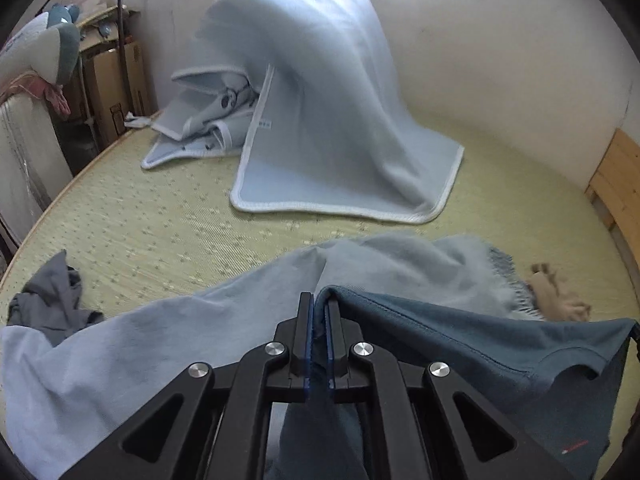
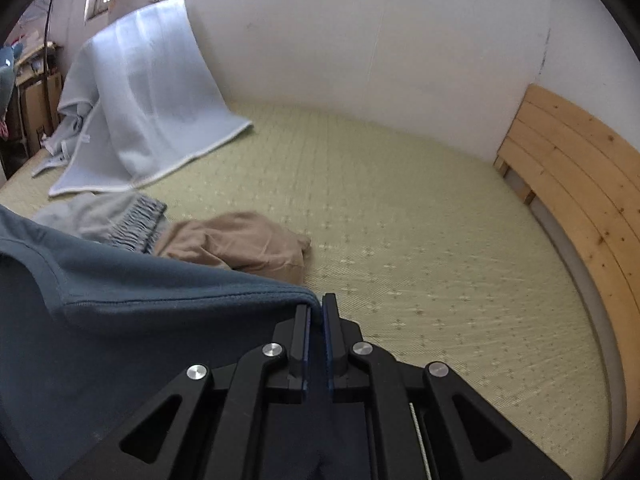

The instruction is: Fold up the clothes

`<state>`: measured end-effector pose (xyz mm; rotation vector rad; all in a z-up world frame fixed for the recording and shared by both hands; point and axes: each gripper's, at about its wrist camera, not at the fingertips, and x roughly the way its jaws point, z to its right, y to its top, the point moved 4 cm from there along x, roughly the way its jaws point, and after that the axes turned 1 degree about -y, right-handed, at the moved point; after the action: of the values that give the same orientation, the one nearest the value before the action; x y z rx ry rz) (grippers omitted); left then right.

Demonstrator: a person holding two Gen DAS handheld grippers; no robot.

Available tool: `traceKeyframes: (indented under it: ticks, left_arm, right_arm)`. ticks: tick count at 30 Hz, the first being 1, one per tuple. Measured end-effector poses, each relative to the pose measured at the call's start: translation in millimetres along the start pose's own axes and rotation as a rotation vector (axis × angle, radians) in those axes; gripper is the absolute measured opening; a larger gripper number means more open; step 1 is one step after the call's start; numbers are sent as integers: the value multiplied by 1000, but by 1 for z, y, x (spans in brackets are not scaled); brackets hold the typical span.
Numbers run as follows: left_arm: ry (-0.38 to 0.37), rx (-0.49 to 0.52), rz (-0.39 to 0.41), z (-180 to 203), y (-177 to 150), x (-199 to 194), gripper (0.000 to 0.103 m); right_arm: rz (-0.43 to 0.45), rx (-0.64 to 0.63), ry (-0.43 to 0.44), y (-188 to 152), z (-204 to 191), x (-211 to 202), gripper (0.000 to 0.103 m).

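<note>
Two grippers, left (image 1: 319, 312) and right (image 2: 316, 316), fingers clamped on teal shirt's (image 1: 460, 344) hem | shirt hung above bed mat (image 2: 400, 240) | risk: thin pinch slipping, hem draping onto pale-blue garment (image 1: 120, 344)

Bedroom surroundings around the pale green woven bed mat (image 2: 400, 208)

The mat, dotted with small flower marks, covers the whole bed. At its far left corner a light blue blanket with white binding (image 1: 320, 92) stands draped in a tall hump, its lower edge spread flat on the mat. Behind the mat runs a plain white wall (image 2: 360, 48). On the mat's right side stands a pale wooden plank headboard (image 2: 572, 160). Beyond the mat's left edge are brown cardboard boxes (image 1: 114, 84), a grey-blue and white plush toy (image 1: 52, 36) and a white ribbed radiator (image 1: 24, 152).
</note>
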<state>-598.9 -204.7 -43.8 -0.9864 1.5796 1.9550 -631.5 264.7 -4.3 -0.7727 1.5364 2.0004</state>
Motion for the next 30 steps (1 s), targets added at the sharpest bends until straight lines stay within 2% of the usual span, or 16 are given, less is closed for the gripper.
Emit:
traceKeyframes:
  ticks: [2,4,5,6,7,8,9,11,13,14,16,19,23,26,30]
  left_arm:
    - [19,23,-6,2,-4,12,5]
    - [26,38,-19,3,-10,21,5]
    - [28,45,-26,3,-13,25,6]
    - [31,52,-32,4,-16,29,12]
    - [34,60,-38,4,-19,34,18]
    - [26,58,-47,3,-22,35,36]
    - [7,47,-53,0,-25,34,59]
    - [-22,26,-43,-6,-28,28,74]
    - [-32,14,-9,-13,-29,14,79]
    - [-53,3,3,-17,-32,2,83]
    - [-97,-19,27,-26,-38,-24,85]
    - [-159,-48,68,-33,-53,-67,86]
    - [-229,-32,76,-20,-107,-132,87]
    - [-289,-61,77,-17,-146,-160,87]
    - [-367,-133,80,-17,-193,-185,87]
  right_arm:
    - [-32,-4,-6,-3,-5,19,7]
    - [-67,-4,-20,-9,-7,34,25]
    - [-82,-4,-29,-12,-8,41,30]
    - [-91,1,-35,-15,-7,44,42]
    - [-92,13,-29,-17,-4,43,50]
    - [-91,27,-18,-19,-2,42,52]
    - [-89,47,-2,-20,1,38,55]
    - [-65,114,29,-19,8,23,60]
    - [-30,173,69,-16,12,3,71]
    - [-8,194,107,-14,11,-7,72]
    - [-7,226,199,-12,0,-23,77]
    - [-80,302,382,-14,-28,-32,77]
    - [-199,440,534,-19,-60,-17,77]
    - [-260,556,564,-25,-73,-1,75]
    - [-351,647,541,-34,-88,19,53]
